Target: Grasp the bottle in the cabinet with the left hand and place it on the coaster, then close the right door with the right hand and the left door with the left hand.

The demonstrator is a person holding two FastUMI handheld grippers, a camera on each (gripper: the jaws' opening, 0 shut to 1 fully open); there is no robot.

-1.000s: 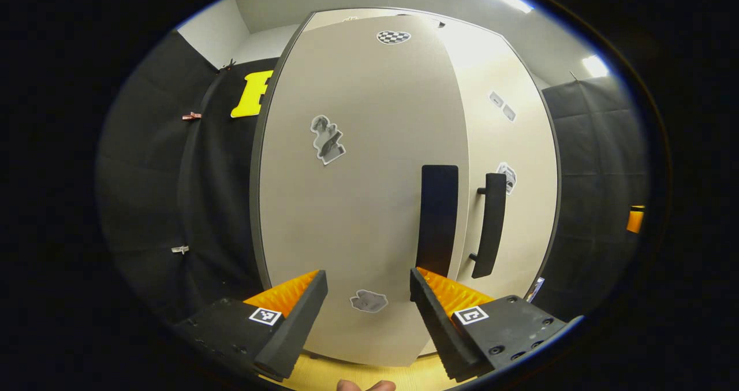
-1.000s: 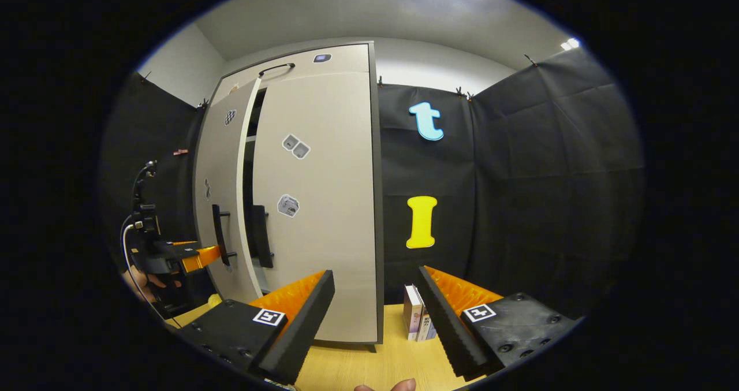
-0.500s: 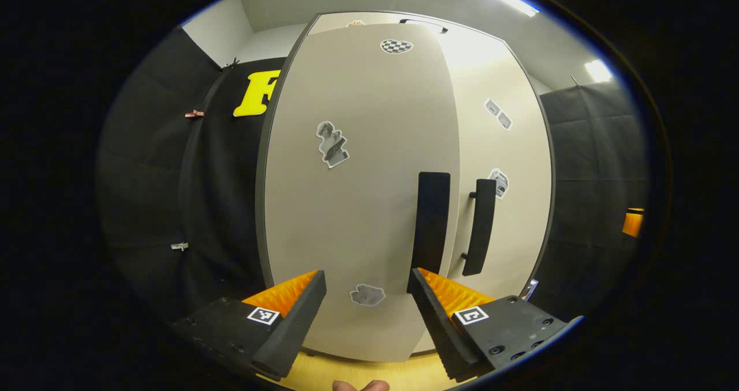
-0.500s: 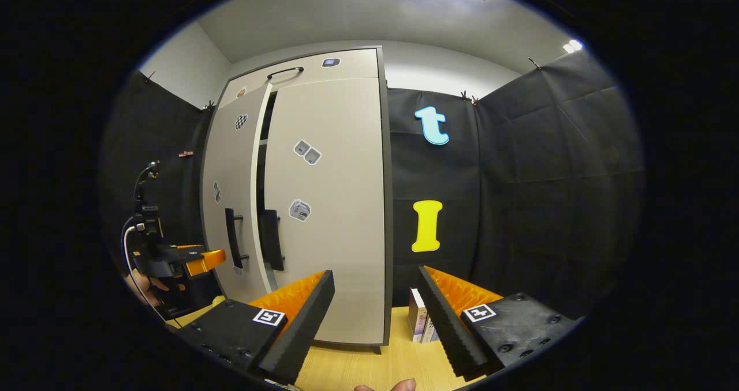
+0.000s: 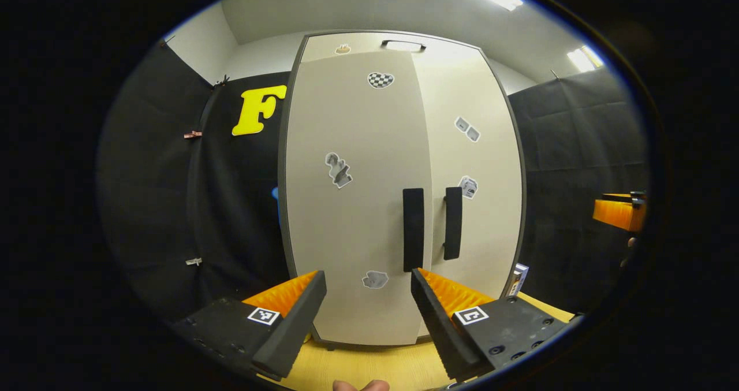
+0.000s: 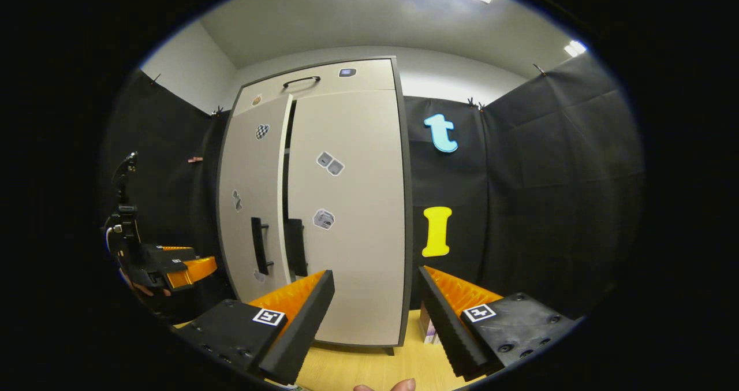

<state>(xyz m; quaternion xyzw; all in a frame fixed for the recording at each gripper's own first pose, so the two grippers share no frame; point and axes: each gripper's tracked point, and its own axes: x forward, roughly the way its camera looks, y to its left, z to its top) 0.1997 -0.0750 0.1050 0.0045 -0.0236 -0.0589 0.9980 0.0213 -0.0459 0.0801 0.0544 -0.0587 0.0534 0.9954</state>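
A tall beige cabinet stands in front of me on the table. In the left gripper view its left door [image 5: 352,218] and right door [image 5: 479,235] look nearly flush, with their black handles [image 5: 413,229] side by side. In the right gripper view the right door [image 6: 352,252] is closed, while the left door [image 6: 248,166] stands slightly out with a thin dark gap beside it. My left gripper [image 5: 368,280] is open and empty, a short way back from the left door. My right gripper [image 6: 376,275] is open and empty too, facing the right door. The left gripper [image 6: 173,267] is at the far left of the right gripper view.
The cabinet rests on a light wooden tabletop [image 5: 369,365]. A small box [image 5: 518,278] stands by the cabinet's right side, also seen as a box [image 6: 430,328] behind my right finger. A top drawer has a handle [image 5: 403,45]. Black cloth walls close in all around.
The left door has swung toward the cabinet, so the gap is now a thin slit. My left gripper has pulled back from the door. The right gripper has barely moved.
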